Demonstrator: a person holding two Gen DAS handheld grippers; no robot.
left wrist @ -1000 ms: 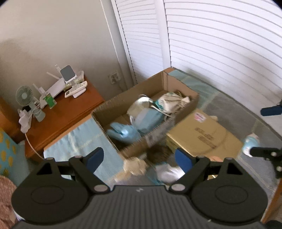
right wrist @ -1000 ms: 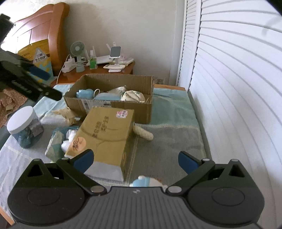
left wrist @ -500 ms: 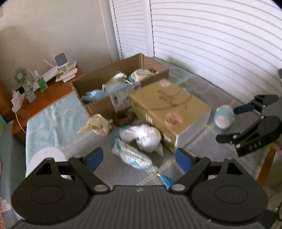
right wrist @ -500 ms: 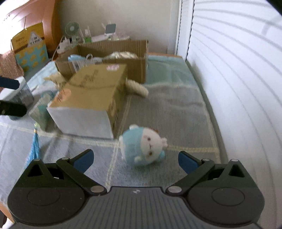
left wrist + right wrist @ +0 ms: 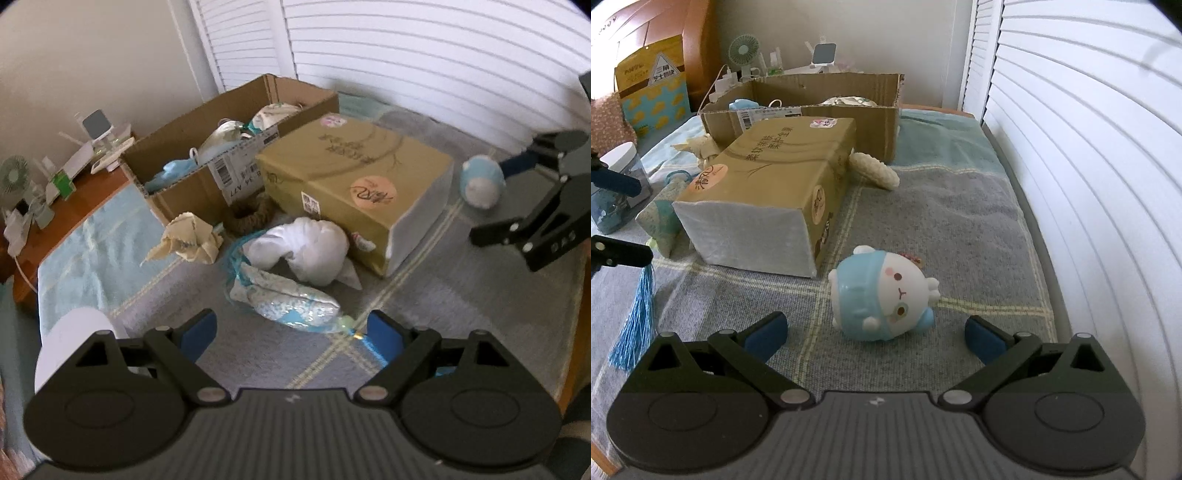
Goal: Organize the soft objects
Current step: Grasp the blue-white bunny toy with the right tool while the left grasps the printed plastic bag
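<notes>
A blue and white plush toy lies on the grey bedcover, just ahead of my open, empty right gripper; it also shows in the left wrist view. My left gripper is open and empty, just short of a patterned blue pouch with a blue tassel. Behind the pouch lie a white cloth bundle, a beige cloth and a brown ring. An open cardboard box at the back holds several soft items. A cream roll lies beside it.
A closed tan carton stands between the open box and the plush. A white-lidded jar stands at the left. A wooden nightstand with a fan and gadgets is at the back left. White shutters run along the right.
Both grippers have drawn back and tipped down. The left view now takes in the pouch and cloths instead of the open box. The plush has come fully into the right view, closer.
</notes>
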